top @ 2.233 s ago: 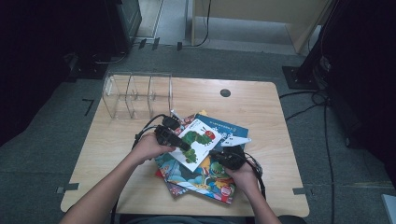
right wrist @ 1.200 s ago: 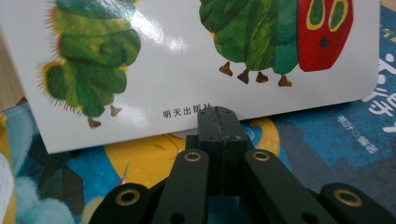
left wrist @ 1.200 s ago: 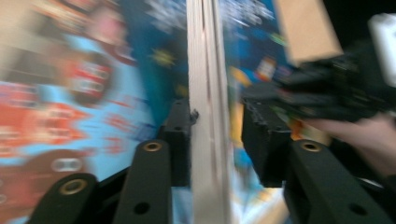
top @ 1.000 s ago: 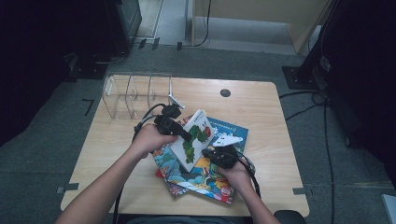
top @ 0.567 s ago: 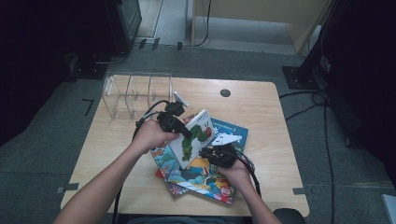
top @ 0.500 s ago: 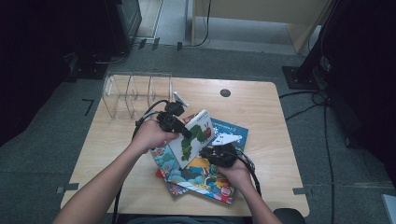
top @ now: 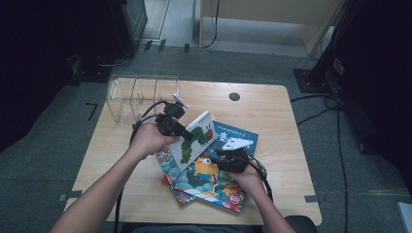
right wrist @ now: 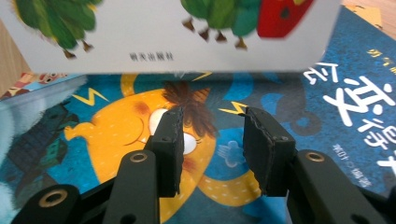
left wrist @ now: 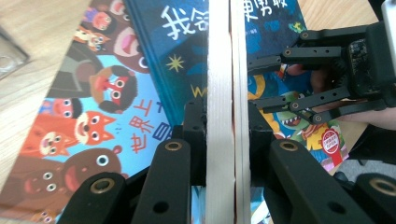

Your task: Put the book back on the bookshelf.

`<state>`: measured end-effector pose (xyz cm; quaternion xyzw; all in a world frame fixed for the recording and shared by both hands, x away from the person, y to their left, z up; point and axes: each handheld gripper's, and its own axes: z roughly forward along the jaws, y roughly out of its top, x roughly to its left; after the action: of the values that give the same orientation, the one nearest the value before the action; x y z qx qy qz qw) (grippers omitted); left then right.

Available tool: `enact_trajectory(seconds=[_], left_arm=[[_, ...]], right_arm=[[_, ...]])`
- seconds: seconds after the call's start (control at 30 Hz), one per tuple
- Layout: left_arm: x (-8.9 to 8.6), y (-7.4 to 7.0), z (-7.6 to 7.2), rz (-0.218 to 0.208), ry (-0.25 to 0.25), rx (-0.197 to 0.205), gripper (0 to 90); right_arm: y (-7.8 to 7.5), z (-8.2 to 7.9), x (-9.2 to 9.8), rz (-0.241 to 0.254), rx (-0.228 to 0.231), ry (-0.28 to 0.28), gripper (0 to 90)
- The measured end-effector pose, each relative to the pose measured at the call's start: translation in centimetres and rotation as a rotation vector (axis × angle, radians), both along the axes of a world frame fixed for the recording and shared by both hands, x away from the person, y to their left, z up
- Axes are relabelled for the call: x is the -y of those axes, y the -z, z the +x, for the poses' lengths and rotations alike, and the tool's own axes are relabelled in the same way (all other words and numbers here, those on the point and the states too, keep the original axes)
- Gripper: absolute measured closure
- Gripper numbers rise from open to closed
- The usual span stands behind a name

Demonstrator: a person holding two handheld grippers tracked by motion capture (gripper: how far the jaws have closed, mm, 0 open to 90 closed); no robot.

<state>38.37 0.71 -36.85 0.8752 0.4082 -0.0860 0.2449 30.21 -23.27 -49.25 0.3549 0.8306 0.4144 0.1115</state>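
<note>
Room: we see bare tabletop beyond books | left gripper pinching caterpillar book upright | right gripper just been opening, nothing between | clear rack near.

I judge this to be a lab or recording room, not a home. I see one small wooden table standing alone on grey carpet-tile flooring. Short strips of tape mark the floor at the table's corners, and another mark lies to its left, which suggests a fixed, measured setup. Black cables run across the floor on the right toward a dark equipment stand. More cables gather beside a dark cabinet at the back left. The surroundings are dim, with the table the lit area. A pale wooden unit stands at the rear.
</note>
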Motion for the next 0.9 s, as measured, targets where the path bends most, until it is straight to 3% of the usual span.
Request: enact_trajectory(seconds=[0.37, 0.7, 0.9], left_arm=[[-2.3, -1.8, -0.1, 0.013, -0.064, 0.047, 77.4], [-4.9, -2.5, -0.7, 0.021, -0.132, 0.049, 77.4], [-6.6, -2.6, -1.0, 0.017, -0.189, 0.035, 77.4]], right_arm=[[0.0, 0.4, 0.2, -0.021, 0.031, 0.035, 52.0], [0.1, 0.8, 0.4, -0.019, 0.020, 0.056, 48.9], [0.1, 0.7, -0.2, -0.064, 0.047, 0.049, 41.2]])
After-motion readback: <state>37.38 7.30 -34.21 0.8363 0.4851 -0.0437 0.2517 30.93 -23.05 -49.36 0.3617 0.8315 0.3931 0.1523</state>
